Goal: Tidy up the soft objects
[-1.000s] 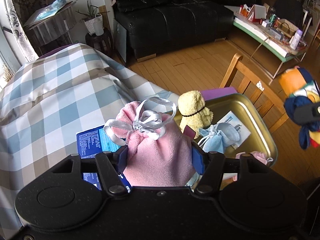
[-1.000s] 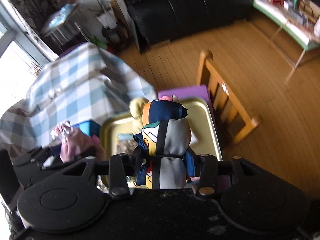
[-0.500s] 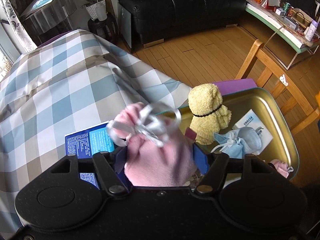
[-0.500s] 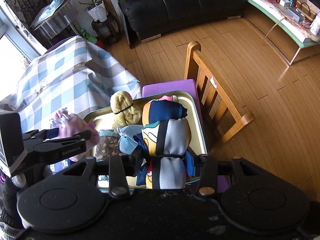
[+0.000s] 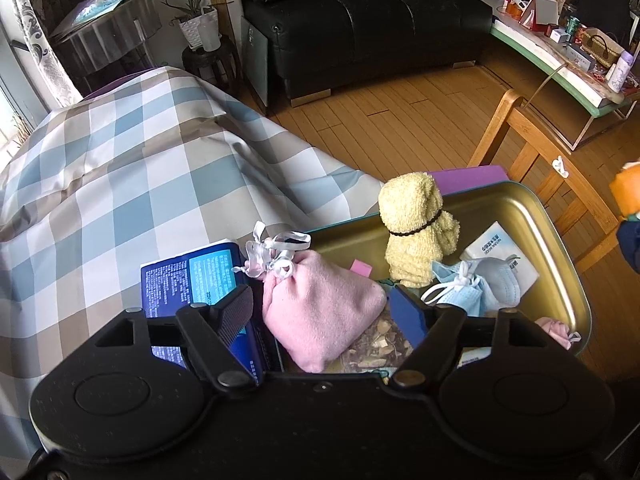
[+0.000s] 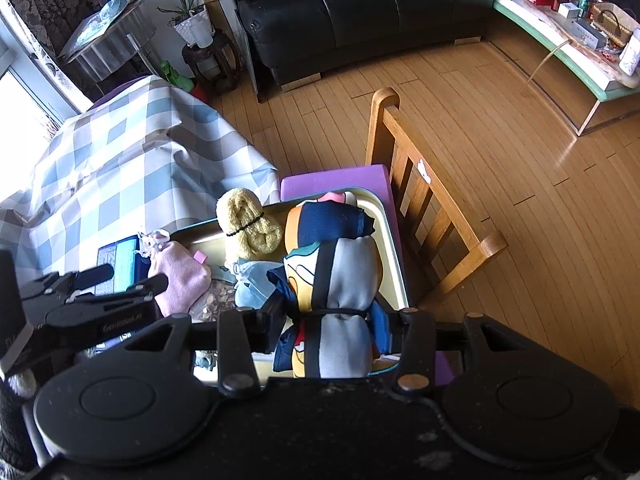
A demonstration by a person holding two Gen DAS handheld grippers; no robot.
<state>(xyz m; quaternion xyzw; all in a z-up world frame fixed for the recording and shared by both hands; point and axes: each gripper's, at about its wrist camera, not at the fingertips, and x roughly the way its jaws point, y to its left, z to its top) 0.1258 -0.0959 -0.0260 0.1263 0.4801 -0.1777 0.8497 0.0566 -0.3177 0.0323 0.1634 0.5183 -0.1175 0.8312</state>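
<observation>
A pink pouch (image 5: 320,312) tied with a white ribbon lies at the left end of the gold tray (image 5: 560,248), on a packet of dried bits. My left gripper (image 5: 322,310) straddles it with its jaws opening, and the left pad (image 5: 236,310) stands clear of the cloth. My right gripper (image 6: 330,332) has its jaws starting to open, but both pads still touch the colourful rolled cloth bundle (image 6: 332,276), bound with a black band, over the tray's (image 6: 396,256) right side. The pink pouch (image 6: 180,280) and the left gripper (image 6: 132,276) also show in the right wrist view.
In the tray are a yellow towel roll (image 5: 416,232), blue face masks (image 5: 480,292), a white tissue packet (image 5: 500,248) and a small pink pouch (image 5: 554,330). A blue booklet (image 5: 192,276) lies on the checked tablecloth (image 5: 120,184). A wooden chair (image 6: 432,216) stands to the right.
The left gripper's jaws have spread and let go of the pink pouch, which now lies lower at the tray's left end. The right gripper still has the bundle over the tray.
</observation>
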